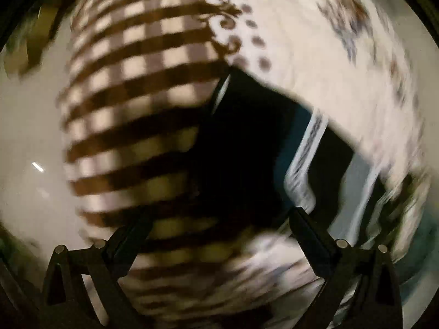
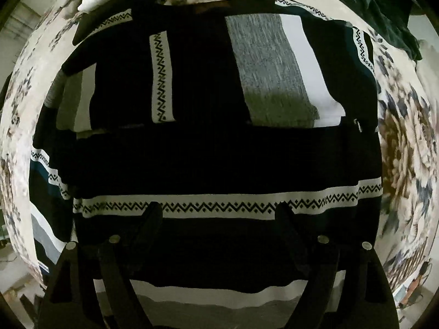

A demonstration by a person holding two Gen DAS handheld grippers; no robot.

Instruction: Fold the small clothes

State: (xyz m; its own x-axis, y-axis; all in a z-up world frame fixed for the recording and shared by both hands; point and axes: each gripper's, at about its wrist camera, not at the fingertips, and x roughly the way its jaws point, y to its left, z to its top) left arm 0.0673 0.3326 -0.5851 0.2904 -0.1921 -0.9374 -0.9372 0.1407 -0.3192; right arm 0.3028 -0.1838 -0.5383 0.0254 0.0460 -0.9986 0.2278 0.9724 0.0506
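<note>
Both tools, right tool and left tool, stand apart and empty; the limp, light striped sweater lies part-folded on the floral cloth; best pinched at a hem corner.

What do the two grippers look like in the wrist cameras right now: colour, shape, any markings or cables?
Both look alike. The left gripper and right gripper each have two matte black fingers that taper toward the tips and rise from black triangular brackets with cut-out openings. Two small round silver pin heads sit on each bracket. No cables, labels, hands or sleeves are visible.
</note>
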